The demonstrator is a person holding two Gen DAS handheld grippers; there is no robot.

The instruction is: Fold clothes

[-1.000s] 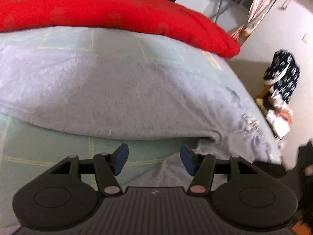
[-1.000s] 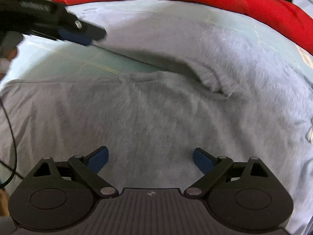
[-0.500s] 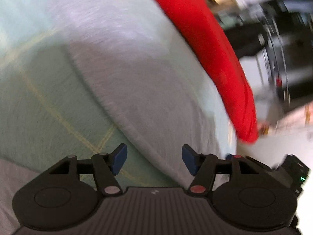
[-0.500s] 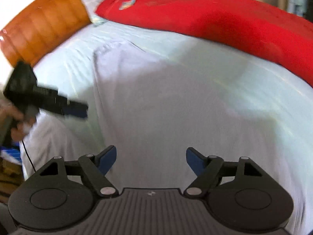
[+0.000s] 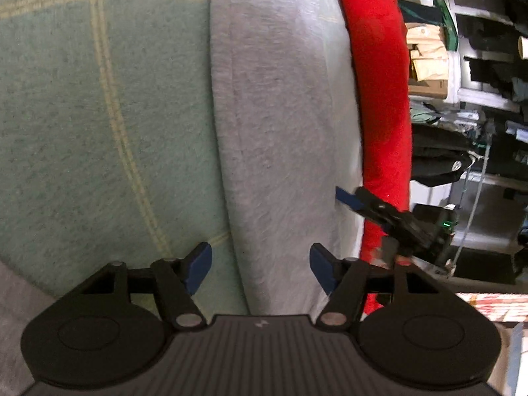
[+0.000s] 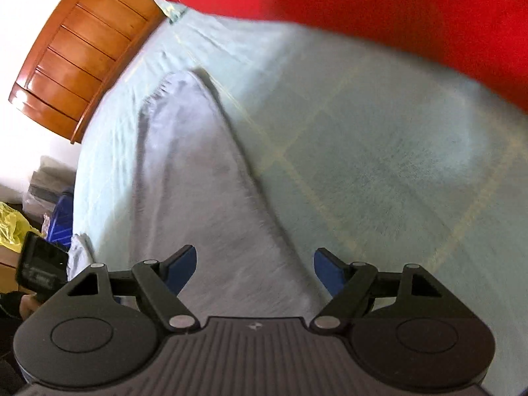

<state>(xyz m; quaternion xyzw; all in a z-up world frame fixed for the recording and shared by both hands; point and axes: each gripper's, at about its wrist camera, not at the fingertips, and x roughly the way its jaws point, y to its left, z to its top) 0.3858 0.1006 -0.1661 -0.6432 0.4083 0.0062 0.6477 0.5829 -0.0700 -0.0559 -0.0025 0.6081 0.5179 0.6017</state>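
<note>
A light grey garment lies flat on the green checked bedsheet; it also shows in the right wrist view as a long strip running away from me. My left gripper is open and empty, low over the garment's near edge. My right gripper is open and empty over the garment. The right gripper also shows in the left wrist view, at the garment's far edge by the red cloth. The left gripper's body shows at the left edge of the right wrist view.
A red blanket lies along the far side of the bed, also in the right wrist view. A wooden headboard stands at the bed's end. Shelves, boxes and clothes crowd the room beyond. Bags lie beside the bed.
Both cameras have swung sharply. The left view has rolled, so the garment's edge now runs lengthwise. The right gripper has turned toward the headboard. Both grippers stay open.
</note>
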